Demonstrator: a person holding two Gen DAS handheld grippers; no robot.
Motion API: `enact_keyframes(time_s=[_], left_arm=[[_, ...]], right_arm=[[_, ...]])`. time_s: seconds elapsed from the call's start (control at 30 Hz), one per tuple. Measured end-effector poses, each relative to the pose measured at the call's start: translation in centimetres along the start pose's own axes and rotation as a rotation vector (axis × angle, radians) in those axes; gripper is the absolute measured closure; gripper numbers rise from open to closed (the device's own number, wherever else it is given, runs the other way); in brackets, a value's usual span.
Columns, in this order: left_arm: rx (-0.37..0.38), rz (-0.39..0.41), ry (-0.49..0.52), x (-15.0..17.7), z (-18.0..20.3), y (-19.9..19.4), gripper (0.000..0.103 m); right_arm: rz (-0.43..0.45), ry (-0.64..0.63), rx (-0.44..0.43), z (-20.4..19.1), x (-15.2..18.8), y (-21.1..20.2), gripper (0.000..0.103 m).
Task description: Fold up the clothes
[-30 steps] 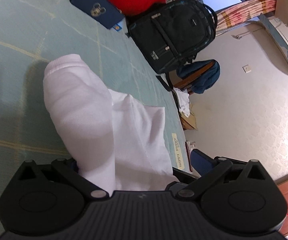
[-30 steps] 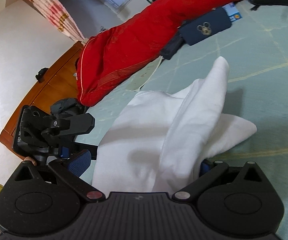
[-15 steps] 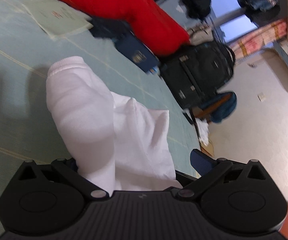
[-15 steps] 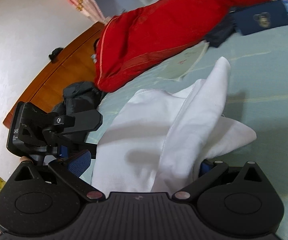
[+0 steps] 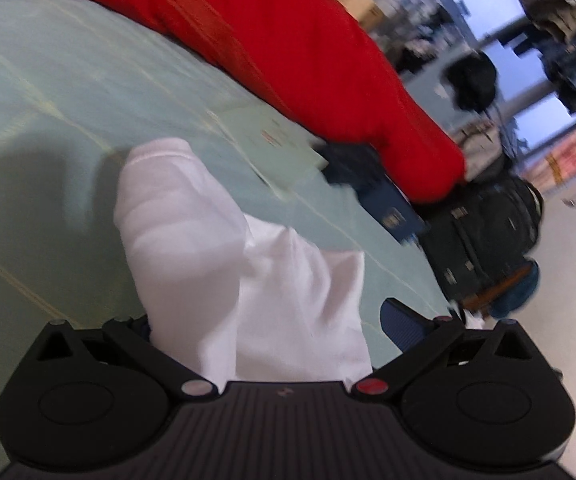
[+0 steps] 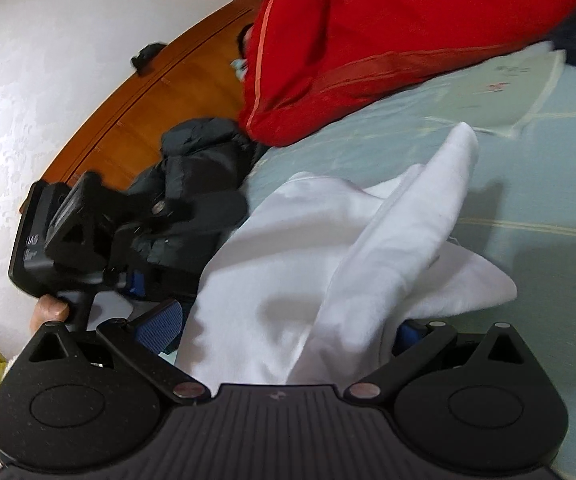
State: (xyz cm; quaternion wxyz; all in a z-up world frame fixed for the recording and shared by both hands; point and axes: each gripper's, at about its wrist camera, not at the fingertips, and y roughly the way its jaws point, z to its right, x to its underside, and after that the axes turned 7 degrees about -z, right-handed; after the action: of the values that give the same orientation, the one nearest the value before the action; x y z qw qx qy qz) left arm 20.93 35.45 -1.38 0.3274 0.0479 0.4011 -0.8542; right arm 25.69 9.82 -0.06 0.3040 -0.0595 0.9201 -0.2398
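A white garment (image 5: pixel 216 264) hangs bunched above the pale green bed sheet (image 5: pixel 60 80). My left gripper (image 5: pixel 264 320) is shut on one part of it, and the cloth fills the space between its fingers and hides the left pad. In the right wrist view the same garment (image 6: pixel 328 248) spreads out from my right gripper (image 6: pixel 284 324), which is shut on another part. A folded ridge of cloth rises toward the upper right. The left gripper (image 6: pixel 140 276) shows at the garment's left edge, held by a hand.
A red quilt (image 5: pixel 288 52) lies along the far side of the bed, with a pale paper sheet (image 5: pixel 272 148) and a navy booklet (image 5: pixel 392 212) next to it. A black backpack (image 5: pixel 484 232) sits at the right. A dark jacket (image 6: pixel 200 152) lies against the wooden headboard (image 6: pixel 160 92).
Both views have swung toward the red quilt and the headboard. The garment keeps its place between the fingers of both grippers, so it has moved along with them.
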Motion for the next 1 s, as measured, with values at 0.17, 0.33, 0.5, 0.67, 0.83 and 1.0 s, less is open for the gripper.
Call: enact_keyframes(time_s=[0.17, 0.33, 0.5, 0.67, 0.83, 1.0], left_arm=[[-0.059, 0.066, -0.046, -2.7, -3.4, -2.1, 0.001], [-0.103, 0.099, -0.1, -4.4, -6.8, -2.9, 0.001], [-0.207, 0.104, -0.135, -4.5, -9.2, -1.7, 0.001], [-0.31, 0.174, -0.038, -3.2, -7.4, -2.8, 0.001], [-0.272, 0.196, 0.071, -1.2, -5.7, -3.9, 0.001], [-0.25, 0.183, 0.065, -0.2, -5.9, -3.2, 0.001]], right_arm=[[-0.031, -0.018, -0.027, -2.0, -0.9, 4.9, 0.0], [-0.08, 0.005, -0.055, -3.3, -0.6, 8.8, 0.0], [-0.104, 0.018, -0.065, -3.3, 1.0, 10.2, 0.0], [-0.12, 0.125, -0.102, 0.0, 2.1, 8.7, 0.0], [-0.038, 0.238, -0.212, 2.7, 3.2, 6.5, 0.0], [0.052, 0.288, -0.175, 4.2, 2.1, 6.4, 0.0]])
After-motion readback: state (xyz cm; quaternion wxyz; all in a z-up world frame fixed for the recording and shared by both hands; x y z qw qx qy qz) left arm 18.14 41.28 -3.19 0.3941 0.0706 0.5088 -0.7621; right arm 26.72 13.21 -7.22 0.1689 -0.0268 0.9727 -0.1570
